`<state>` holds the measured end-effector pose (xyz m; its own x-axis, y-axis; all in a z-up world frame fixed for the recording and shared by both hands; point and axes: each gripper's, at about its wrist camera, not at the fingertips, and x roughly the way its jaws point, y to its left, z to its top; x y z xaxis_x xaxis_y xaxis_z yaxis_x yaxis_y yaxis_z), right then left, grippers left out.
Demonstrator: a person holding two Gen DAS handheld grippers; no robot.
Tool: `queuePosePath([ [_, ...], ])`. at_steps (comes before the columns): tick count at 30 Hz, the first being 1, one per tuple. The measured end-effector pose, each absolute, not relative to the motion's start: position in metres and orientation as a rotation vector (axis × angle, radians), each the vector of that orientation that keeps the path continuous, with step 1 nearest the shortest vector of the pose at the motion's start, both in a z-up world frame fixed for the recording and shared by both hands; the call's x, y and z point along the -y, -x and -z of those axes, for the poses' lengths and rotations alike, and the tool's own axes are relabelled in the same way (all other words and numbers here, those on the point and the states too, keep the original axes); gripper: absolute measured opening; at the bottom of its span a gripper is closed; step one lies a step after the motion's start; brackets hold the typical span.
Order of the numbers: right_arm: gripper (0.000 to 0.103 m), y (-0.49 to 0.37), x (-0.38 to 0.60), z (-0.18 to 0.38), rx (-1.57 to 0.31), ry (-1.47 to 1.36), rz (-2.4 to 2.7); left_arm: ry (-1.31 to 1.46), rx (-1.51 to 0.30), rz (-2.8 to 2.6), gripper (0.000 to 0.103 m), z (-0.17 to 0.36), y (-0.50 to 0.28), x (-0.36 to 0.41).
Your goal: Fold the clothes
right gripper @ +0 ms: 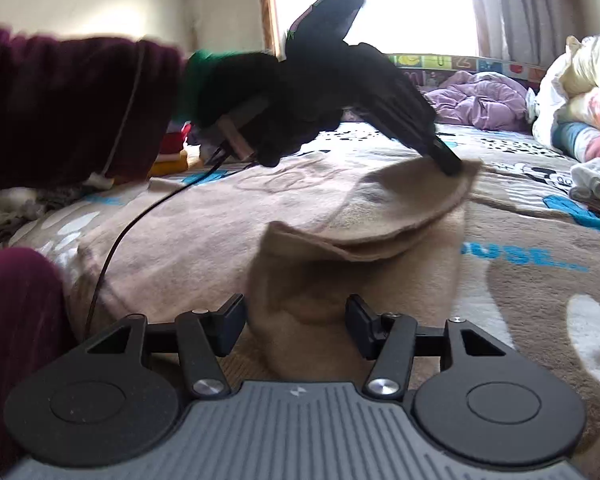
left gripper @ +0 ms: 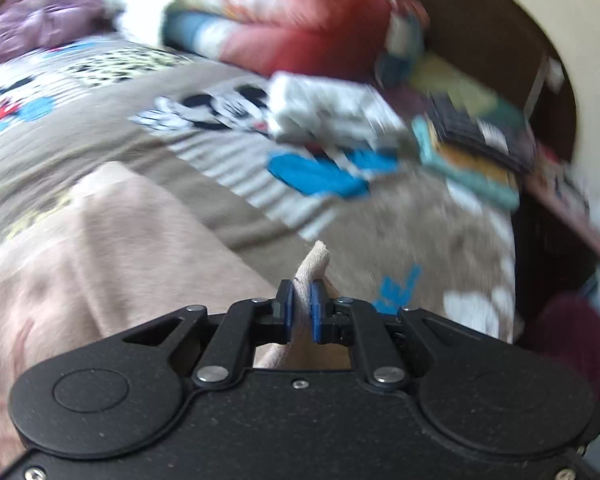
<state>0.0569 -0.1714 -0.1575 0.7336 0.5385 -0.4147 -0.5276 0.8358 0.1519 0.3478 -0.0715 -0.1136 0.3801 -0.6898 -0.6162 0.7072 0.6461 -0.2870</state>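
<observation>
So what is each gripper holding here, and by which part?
The left gripper is shut on an edge fold of the beige garment. The right gripper is open, holding nothing, though the cloth lies between its fingers.

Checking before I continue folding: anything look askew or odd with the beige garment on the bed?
Nothing damaged. The beige garment lies rumpled; the left claw pinches one corner, lifting a curled flap above the open right claw.

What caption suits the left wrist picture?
Left gripper pinching an edge of the beige fleece garment above the cartoon-print bedspread.
</observation>
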Motion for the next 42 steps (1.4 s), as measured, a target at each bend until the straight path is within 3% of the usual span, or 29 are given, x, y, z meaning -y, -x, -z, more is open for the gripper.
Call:
queuePosePath([
  [5, 0.049, -0.06, 0.181, 0.159, -0.482, -0.105, -0.584, 0.206, -0.738, 0.814, 0.007, 0.125, -0.359, 0.042],
  [12, 0.035, -0.06, 0.186, 0.161, -0.494, -0.153, -0.59, 0.253, -0.752, 0.782, 0.007, 0.135, -0.369, 0.043],
  [18, 0.035, -0.057, 0.182, 0.161, -0.495, -0.147, -0.602, 0.279, -0.755, 0.768, 0.007, 0.143, -0.373, 0.046],
  [36, 0.031, -0.062, 0.206, 0.173, -0.554, -0.475, -0.6, 0.203, -0.809, 0.684, 0.008, 0.157, -0.377, 0.064],
  [42, 0.032, -0.017, 0.199, 0.151, -0.407, -0.249, -0.457, 0.199, -0.673, 0.619, 0.009, 0.123, -0.351, 0.05],
])
